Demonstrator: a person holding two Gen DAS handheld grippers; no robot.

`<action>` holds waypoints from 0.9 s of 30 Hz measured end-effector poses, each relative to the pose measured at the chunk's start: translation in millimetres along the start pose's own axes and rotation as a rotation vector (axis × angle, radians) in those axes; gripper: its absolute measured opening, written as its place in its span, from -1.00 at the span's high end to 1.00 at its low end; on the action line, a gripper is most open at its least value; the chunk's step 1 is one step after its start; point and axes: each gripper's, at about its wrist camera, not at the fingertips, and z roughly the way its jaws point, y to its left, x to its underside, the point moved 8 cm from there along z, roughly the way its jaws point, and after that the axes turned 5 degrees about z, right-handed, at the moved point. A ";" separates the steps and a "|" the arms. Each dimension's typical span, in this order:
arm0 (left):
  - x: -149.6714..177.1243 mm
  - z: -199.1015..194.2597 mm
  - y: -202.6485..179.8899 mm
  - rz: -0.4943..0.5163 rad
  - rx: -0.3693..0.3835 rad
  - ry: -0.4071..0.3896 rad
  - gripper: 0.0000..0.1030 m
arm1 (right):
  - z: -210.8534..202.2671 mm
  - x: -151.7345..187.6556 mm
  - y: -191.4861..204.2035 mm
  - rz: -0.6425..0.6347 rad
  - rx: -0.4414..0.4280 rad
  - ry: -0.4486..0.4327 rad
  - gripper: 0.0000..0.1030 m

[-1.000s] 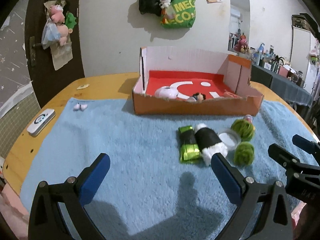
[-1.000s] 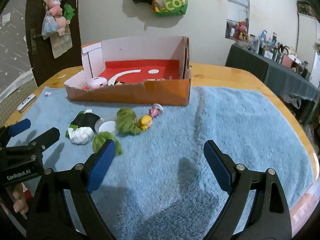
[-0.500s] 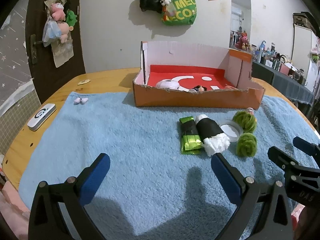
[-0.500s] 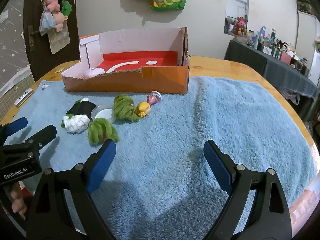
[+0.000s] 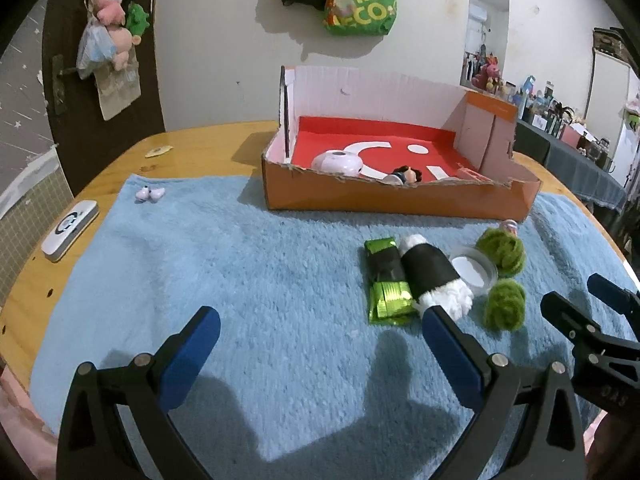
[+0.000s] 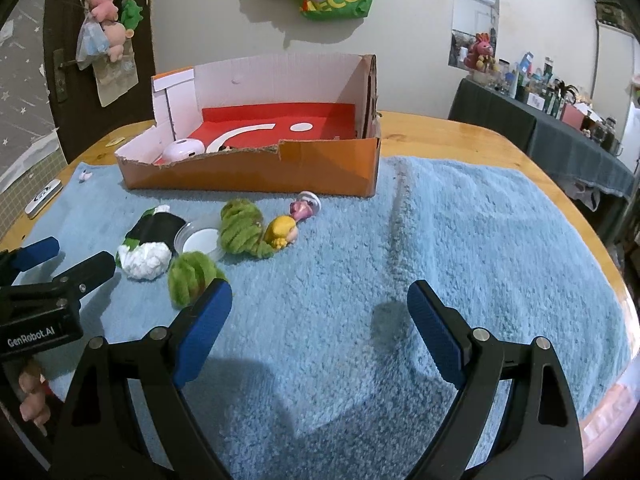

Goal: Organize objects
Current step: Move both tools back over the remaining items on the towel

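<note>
Fluffy blue towel [image 5: 248, 280], torn cardboard box [image 5: 400, 200], fuzzy green balls [image 5: 505, 307]

Likely a home: plush toys [image 5: 114, 26] on door, cluttered sideboard [image 6: 560, 120].

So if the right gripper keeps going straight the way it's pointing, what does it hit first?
Probably just the blue towel. The right gripper is open and angled down at bare fabric; the green yarn ball sits beside its left finger, likely off the line.
</note>
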 end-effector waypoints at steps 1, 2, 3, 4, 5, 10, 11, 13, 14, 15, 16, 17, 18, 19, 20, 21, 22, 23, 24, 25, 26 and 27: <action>-2.0 2.5 0.0 0.006 0.001 0.009 -1.00 | 1.0 -1.8 -0.3 0.001 0.001 0.001 -0.75; -3.5 4.9 -0.9 0.016 0.002 0.019 -1.00 | 2.0 -3.9 -0.4 0.001 0.002 0.001 -0.75; -4.3 7.5 -2.1 0.028 0.005 0.030 -1.00 | 3.0 -5.6 -1.0 0.001 0.004 0.001 -0.75; -5.2 10.4 -3.3 0.039 0.006 0.040 -1.00 | 4.1 -7.5 -1.6 0.002 0.006 0.002 -0.75; -5.4 12.2 -4.1 0.047 0.005 0.047 -1.00 | 5.3 -9.1 -2.1 0.003 0.006 0.003 -0.75; -8.4 22.1 -5.0 0.078 0.001 0.082 -1.00 | 11.3 -16.6 -4.8 0.002 -0.002 0.020 -0.75; -8.8 24.5 -4.6 0.087 -0.004 0.092 -1.00 | 12.1 -18.4 -5.8 0.001 0.002 0.019 -0.75; -8.7 29.4 -3.5 0.098 -0.003 0.112 -1.00 | 14.1 -21.6 -7.3 0.003 0.005 0.020 -0.75; -9.0 30.6 -3.0 0.100 0.005 0.116 -1.00 | 15.2 -23.0 -7.7 0.004 0.003 0.023 -0.75; -9.4 31.3 -1.5 0.099 0.008 0.119 -1.00 | 16.3 -23.9 -7.9 0.004 0.001 0.026 -0.75; -10.1 31.4 1.0 0.100 0.001 0.120 -1.00 | 17.2 -24.4 -8.1 0.002 0.002 0.028 -0.75; -11.3 30.8 4.1 0.100 -0.009 0.116 -1.00 | 18.0 -25.2 -8.3 -0.001 0.005 0.030 -0.75; -12.4 30.4 6.9 0.100 -0.018 0.116 -1.00 | 18.7 -26.2 -8.3 -0.007 0.008 0.032 -0.75; -13.9 30.0 10.3 0.101 -0.028 0.117 -1.00 | 19.7 -27.4 -8.1 -0.016 0.010 0.036 -0.75; -14.8 29.5 13.0 0.101 -0.036 0.118 -1.00 | 20.6 -28.7 -8.3 -0.021 0.011 0.039 -0.75; -15.9 29.6 15.1 0.102 -0.041 0.118 -1.00 | 21.9 -30.7 -8.8 -0.026 0.013 0.044 -0.75; -16.9 30.1 15.9 0.105 -0.040 0.119 -1.00 | 23.0 -32.4 -9.1 -0.028 0.016 0.046 -0.75; -17.8 31.0 15.6 0.109 -0.034 0.119 -1.00 | 24.4 -35.4 -10.4 -0.031 0.023 0.047 -0.75; -18.6 32.0 14.2 0.115 -0.028 0.119 -1.00 | 25.8 -37.7 -11.8 -0.029 0.027 0.048 -0.75; -19.4 32.7 13.0 0.120 -0.022 0.119 -1.00 | 28.0 -39.9 -13.1 -0.025 0.029 0.053 -0.75; -20.4 33.6 10.8 0.126 -0.014 0.119 -1.00 | 30.7 -41.5 -14.1 -0.018 0.026 0.062 -0.75; -20.8 33.9 9.4 0.132 -0.010 0.120 -1.00 | 34.2 -43.2 -15.1 -0.007 0.021 0.074 -0.75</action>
